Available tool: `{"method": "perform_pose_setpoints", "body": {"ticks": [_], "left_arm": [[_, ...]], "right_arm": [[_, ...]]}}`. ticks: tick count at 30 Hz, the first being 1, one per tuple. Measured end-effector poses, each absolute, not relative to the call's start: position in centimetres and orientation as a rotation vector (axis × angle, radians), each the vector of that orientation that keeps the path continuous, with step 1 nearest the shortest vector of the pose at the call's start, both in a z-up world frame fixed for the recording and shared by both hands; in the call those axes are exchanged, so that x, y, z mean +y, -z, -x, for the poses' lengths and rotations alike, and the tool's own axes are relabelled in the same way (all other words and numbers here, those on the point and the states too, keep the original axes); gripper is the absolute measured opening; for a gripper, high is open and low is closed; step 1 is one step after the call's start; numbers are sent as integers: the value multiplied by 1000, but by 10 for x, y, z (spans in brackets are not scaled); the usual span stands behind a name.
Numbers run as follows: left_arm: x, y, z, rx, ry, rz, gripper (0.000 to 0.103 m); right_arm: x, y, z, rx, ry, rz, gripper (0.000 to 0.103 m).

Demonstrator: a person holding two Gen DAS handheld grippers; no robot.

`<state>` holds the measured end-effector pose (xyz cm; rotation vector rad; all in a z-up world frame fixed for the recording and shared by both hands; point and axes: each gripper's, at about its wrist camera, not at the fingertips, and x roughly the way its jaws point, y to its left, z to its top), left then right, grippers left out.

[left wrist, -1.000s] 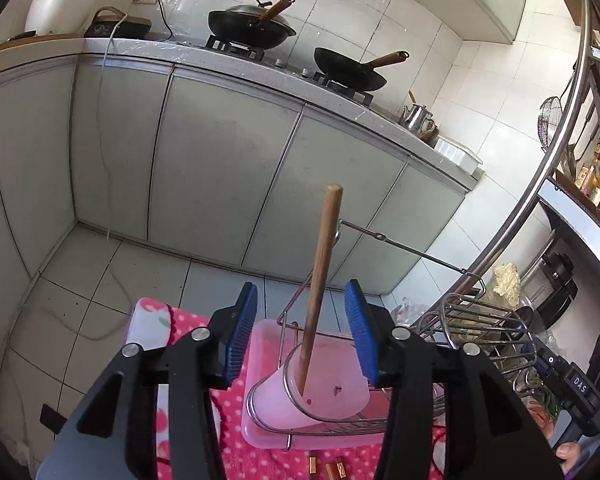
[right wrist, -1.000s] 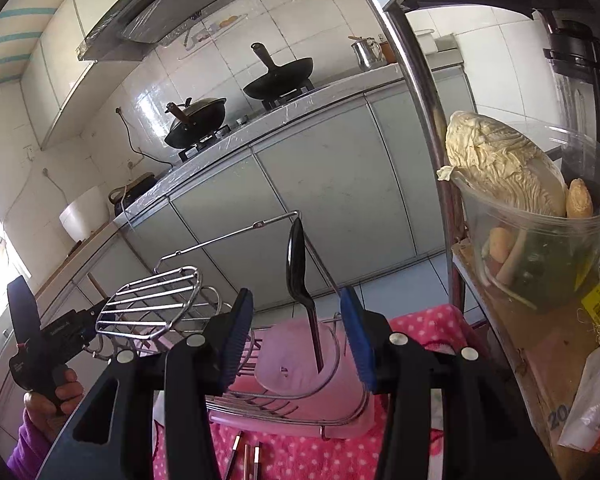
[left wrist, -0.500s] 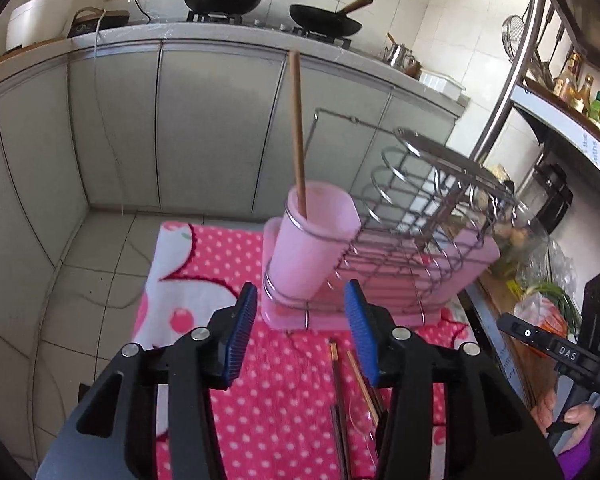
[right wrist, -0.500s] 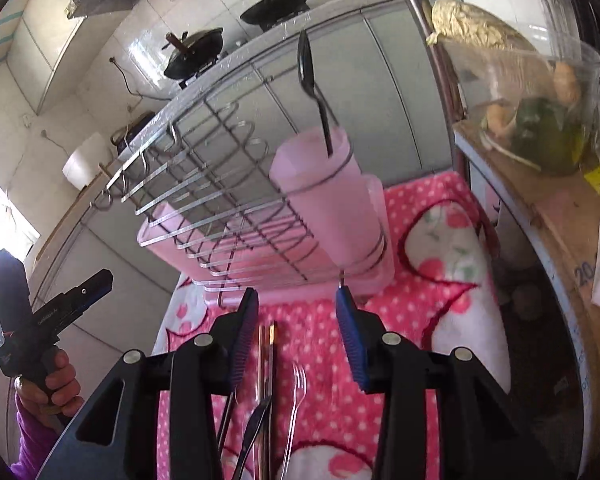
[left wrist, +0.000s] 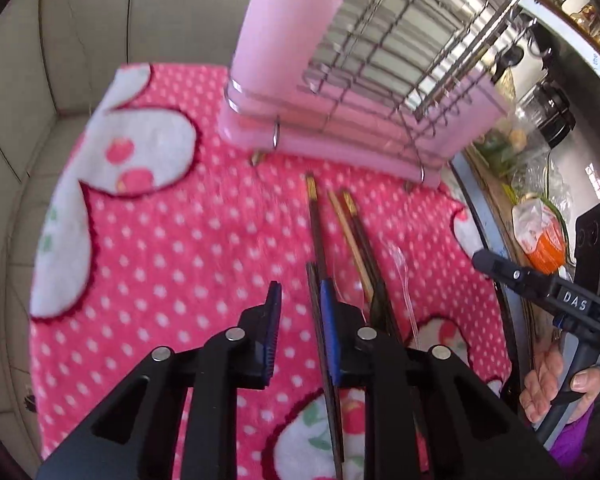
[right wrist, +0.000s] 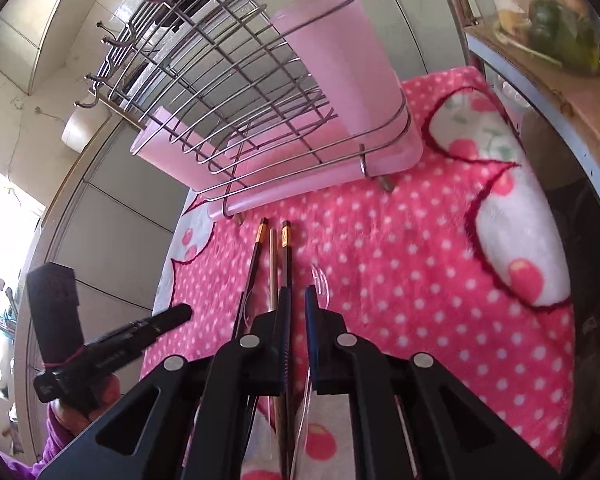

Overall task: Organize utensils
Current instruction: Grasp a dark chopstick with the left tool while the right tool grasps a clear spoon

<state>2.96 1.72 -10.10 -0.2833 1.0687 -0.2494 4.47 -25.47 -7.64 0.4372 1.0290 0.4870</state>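
A wire dish rack (left wrist: 384,60) on a pink tray holds a pink utensil cup (left wrist: 284,36) at one end; it also shows in the right wrist view (right wrist: 228,92) with the cup (right wrist: 340,64). Dark chopsticks (left wrist: 320,232), a wooden chopstick (left wrist: 346,224) and a clear plastic fork (left wrist: 400,264) lie on the pink dotted cloth (left wrist: 172,248). My left gripper (left wrist: 300,308) is open, low over the cloth beside the chopsticks. My right gripper (right wrist: 296,300) hangs low over the chopsticks (right wrist: 286,256) and fork (right wrist: 320,280), jaws narrowly apart and holding nothing.
A shelf unit with food bags and jars (left wrist: 540,232) stands right of the cloth. Grey cabinet doors (left wrist: 100,20) lie beyond the cloth's far edge. The cloth's right part (right wrist: 440,260) is bare.
Both grippers have dropped from cup height down to the cloth. The utensils standing in the cup are out of view now. The jaws of both have narrowed, the right more.
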Motion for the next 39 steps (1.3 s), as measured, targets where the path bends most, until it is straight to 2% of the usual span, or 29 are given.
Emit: {"method": "perform_pose_setpoints", "body": {"ticks": [25,27,39], "left_arm": [[-28,137,-61,1153,220,78,20],[-24,136,-64,1156,216,93,7],[19,135,-59,1197,173,223,5]], "right_arm": [[-235,92,-56,1084,-535,-405,9],[-234,95,-58,1097,-542,-408,9],[-223,104,-76,1166,-520,-375,11]]}}
